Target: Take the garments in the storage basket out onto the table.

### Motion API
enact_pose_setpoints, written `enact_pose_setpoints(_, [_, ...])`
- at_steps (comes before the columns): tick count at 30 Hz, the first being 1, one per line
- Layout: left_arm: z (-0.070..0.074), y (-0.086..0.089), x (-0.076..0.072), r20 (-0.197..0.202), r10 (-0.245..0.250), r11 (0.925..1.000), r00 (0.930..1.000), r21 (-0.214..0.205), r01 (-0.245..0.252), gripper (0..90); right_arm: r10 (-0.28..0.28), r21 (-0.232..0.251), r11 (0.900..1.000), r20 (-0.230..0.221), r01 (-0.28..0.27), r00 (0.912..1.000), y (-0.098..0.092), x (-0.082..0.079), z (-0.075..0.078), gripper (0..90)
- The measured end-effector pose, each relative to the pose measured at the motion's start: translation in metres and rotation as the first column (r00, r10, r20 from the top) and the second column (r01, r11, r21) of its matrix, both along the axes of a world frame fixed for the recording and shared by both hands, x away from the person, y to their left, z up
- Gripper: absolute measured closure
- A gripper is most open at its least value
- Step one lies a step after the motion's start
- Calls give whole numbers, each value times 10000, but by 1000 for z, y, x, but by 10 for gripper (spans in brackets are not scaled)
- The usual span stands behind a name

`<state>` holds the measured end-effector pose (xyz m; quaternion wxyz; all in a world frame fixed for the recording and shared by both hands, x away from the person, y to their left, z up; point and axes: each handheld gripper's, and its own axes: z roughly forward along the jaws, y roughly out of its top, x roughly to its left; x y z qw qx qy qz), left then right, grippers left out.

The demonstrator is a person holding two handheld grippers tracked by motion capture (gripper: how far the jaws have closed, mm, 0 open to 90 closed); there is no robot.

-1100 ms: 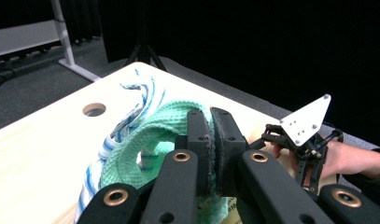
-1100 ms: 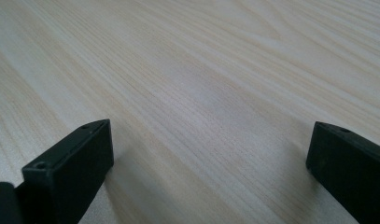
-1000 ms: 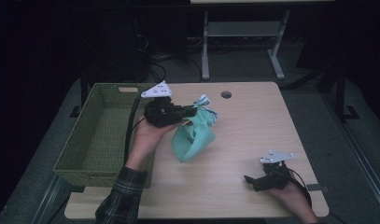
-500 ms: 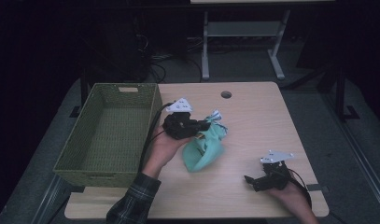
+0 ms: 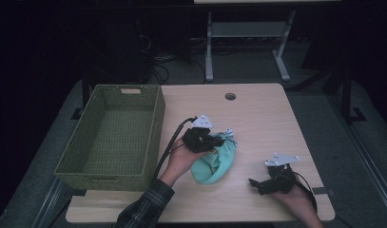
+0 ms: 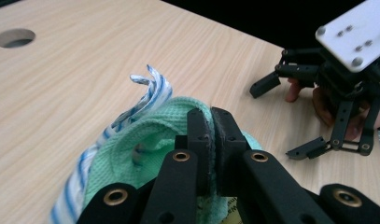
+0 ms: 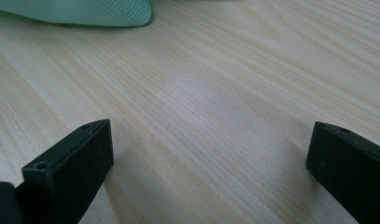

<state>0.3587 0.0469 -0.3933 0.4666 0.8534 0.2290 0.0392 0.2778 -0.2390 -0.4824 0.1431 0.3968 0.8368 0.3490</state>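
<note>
A mint-green cloth (image 5: 216,161) with a blue-and-white striped edge (image 6: 150,93) lies bunched on the wooden table (image 5: 257,118), right of the basket. My left gripper (image 5: 218,141) is shut on a fold of the green cloth (image 6: 155,140); the black pads pinch the fabric between them. My right gripper (image 5: 254,184) rests low on the table near the front right edge, with its jaws wide apart and nothing between them. The right gripper (image 6: 290,116) also appears beyond the cloth in the left gripper view. A corner of the cloth (image 7: 85,11) lies ahead of the right gripper's jaws.
A green woven basket (image 5: 150,137) stands at the table's left side with nothing in it. A round cable hole (image 5: 230,96) sits near the far edge. A white desk frame (image 5: 248,33) stands on the floor behind the table.
My left gripper has carried the cloth down and to the right, from hanging beside the basket to lying on the table. The right gripper has stayed where it was.
</note>
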Motion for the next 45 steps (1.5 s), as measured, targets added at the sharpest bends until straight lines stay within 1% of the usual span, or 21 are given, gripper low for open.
enact_pose_setpoints(5, [-12, -5, 0, -29, -198, 9989, 9998, 423, 199, 861, 7, -7, 10000, 5, -7, 10000, 0, 0, 0, 3])
enact_pose_setpoints(11, [-29, -9, 2, -214, -270, 9974, 9994, 666, 284, 858, -23, 7, 10000, -27, 23, 10000, 0, 0, 0, 3])
enact_pose_setpoints(13, [-34, -10, 1, -335, -245, 9974, 9991, 666, 267, 857, -58, 14, 10000, -28, 58, 10000, 0, 0, 0, 3])
enact_pose_setpoints(16, [-43, -14, 1, -440, -275, 9962, 9987, 811, 310, 852, -68, 11, 10000, -21, 68, 10000, 0, 0, 0, 3])
enact_pose_setpoints(19, [-51, -17, 0, -500, -356, 9933, 9981, 1079, 408, 845, -70, 11, 10000, -22, 70, 10000, 0, 0, 0, 3])
enact_pose_setpoints(20, [-52, -18, 0, -508, -350, 9931, 9981, 1097, 404, 835, -68, 9, 10000, -16, 68, 10000, 0, 0, 0, 3])
enact_pose_setpoints(21, [-52, -18, 0, -511, -324, 9933, 9982, 1091, 378, 812, -69, 10, 10000, -18, 69, 10000, 0, 0, 0, 3])
enact_pose_setpoints(22, [-51, -18, 0, -424, -416, 9915, 9982, 1214, 465, 770, -71, 11, 10000, -18, 71, 10000, 0, 0, 0, 3])
enact_pose_setpoints(23, [-49, -18, -1, -376, -352, 9926, 9987, 1145, 393, 722, -69, 11, 10000, -18, 69, 10000, 0, 0, 0, 3])
enact_pose_setpoints(24, [-46, -18, -2, -300, -378, 9922, 9988, 1176, 411, 676, -68, 10, 10000, -16, 68, 10000, 0, 0, 0, 3])
enact_pose_setpoints(27, [-35, -12, -4, -141, -390, 9925, 9991, 1154, 403, 581, -66, 10, 10000, -17, 66, 10000, 0, 0, 0, 3])
enact_pose_setpoints(30, [-25, -4, -7, -37, -362, 9933, 9993, 1095, 364, 518, -71, 12, 10000, -23, 71, 10000, 0, 0, 0, 3])
enact_pose_setpoints(33, [-15, 5, -11, 26, -272, 9948, 9996, 982, 268, 497, -72, 12, 10000, -20, 73, 10000, 0, 0, 0, 3])
enact_pose_setpoints(34, [-13, 9, -12, 46, -207, 9951, 9998, 966, 202, 498, -74, 13, 10000, -22, 74, 10000, 0, 0, 0, 3])
enact_pose_setpoints(35, [-11, 12, -13, 1, -197, 9952, 9998, 961, 196, 523, -73, 13, 10000, -22, 73, 10000, 0, 0, 0, 3])
enact_pose_setpoints(37, [-9, 20, -16, 82, -26, 9950, 10000, 1002, 18, 582, -71, 13, 10000, -18, 71, 10000, 0, 0, 0, 3])
enact_pose_setpoints(38, [-9, 24, -19, 138, 111, 9948, 9998, 1009, -125, 621, -78, 19, 10000, -25, 78, 10000, 0, 0, 0, 3])
enact_pose_setpoints(40, [-10, 30, -21, 112, 325, 9938, 9994, 1058, -335, 705, -72, 16, 10000, -23, 72, 10000, 0, 0, 0, 3])
enact_pose_setpoints(42, [-14, 36, -24, 18, 539, 9904, 9985, 1273, -537, 761, -72, 13, 10000, -23, 72, 10000, 0, 0, 0, 3])
enact_pose_setpoints(44, [-20, 40, -26, -251, 834, 9842, 9962, 1588, -784, 814, -70, 13, 10000, -15, 70, 10000, 0, 0, 0, 3])
enact_pose_setpoints(45, [-23, 42, -27, -301, 937, 9825, 9951, 1642, -875, 848, -77, 17, 10000, -26, 77, 10000, 0, 0, 0, 3])
